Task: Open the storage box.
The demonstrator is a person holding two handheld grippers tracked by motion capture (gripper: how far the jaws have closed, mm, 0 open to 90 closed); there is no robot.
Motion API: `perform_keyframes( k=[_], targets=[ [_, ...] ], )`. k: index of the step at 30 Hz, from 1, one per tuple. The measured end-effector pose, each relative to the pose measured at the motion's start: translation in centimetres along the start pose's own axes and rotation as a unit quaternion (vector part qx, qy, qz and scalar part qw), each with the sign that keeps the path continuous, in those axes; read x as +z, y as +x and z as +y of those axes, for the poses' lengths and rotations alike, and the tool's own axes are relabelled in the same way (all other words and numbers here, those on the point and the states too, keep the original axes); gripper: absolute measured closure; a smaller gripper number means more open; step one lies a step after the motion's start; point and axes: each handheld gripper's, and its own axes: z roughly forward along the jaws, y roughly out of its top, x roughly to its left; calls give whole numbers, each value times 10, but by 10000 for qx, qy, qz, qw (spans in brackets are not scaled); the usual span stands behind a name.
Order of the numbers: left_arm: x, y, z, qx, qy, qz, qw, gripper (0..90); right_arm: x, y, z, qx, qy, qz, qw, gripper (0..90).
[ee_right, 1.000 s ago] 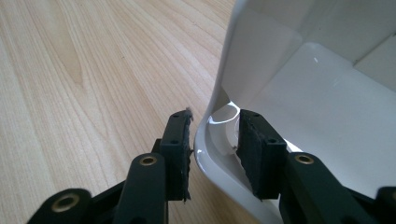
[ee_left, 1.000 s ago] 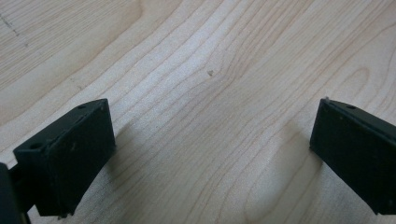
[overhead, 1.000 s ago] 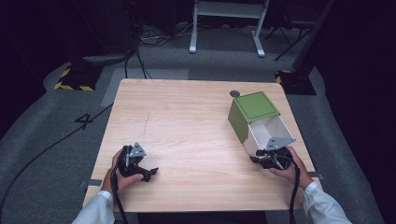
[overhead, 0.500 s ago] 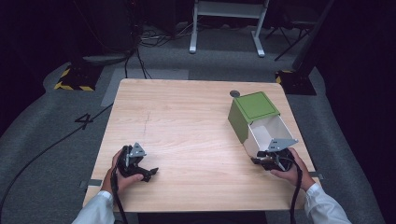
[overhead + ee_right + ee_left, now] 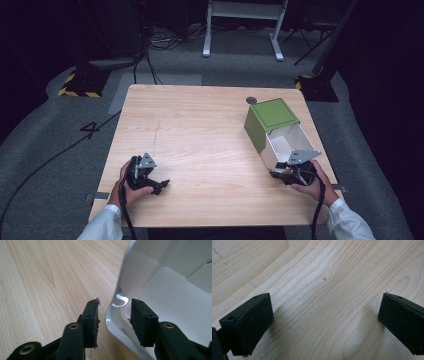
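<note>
A green box [image 5: 270, 117] with a white inside [image 5: 287, 142] lies on its side at the right of the wooden table [image 5: 200, 130], its open mouth toward the person. My right gripper [image 5: 276, 173] sits at that mouth. In the right gripper view its jaws have just been opening and straddle the box's white rim [image 5: 117, 305] with a small gap on each side of my right gripper [image 5: 113, 312]. My left gripper [image 5: 161, 185] rests near the table's front left. Its jaws stand wide apart over bare wood, with nothing held in my left gripper [image 5: 325, 312].
A small dark round disc [image 5: 251, 100] lies on the table just behind the box. Beyond the table, a white stand [image 5: 240, 30] and black cables [image 5: 150, 55] lie on the grey floor. The table's right edge is close to the box.
</note>
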Motion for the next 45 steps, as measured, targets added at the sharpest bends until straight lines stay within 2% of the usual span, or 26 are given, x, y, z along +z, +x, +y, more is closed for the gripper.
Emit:
perform_keyframes(
  k=[15,22,25,30,38,45],
  targets=[
    [0,0,0,1,1,0,10000,2,-32,-4,13,123,-613,-144,9979,415],
    [0,0,0,4,2,2,10000,2,-37,-2,18,122,-713,-179,9972,337],
    [0,0,0,3,0,1,10000,2,-38,-1,18,109,-683,-290,9972,289],
    [0,0,0,28,1,18,10000,2,-44,-2,14,126,-714,-450,9964,260],
    [0,0,0,17,-2,15,10000,2,-52,1,-2,129,-683,-539,9961,258],
    [-1,-1,-1,-1,-4,33,10000,2,-59,4,-19,227,-667,-601,9957,258]
  ],
)
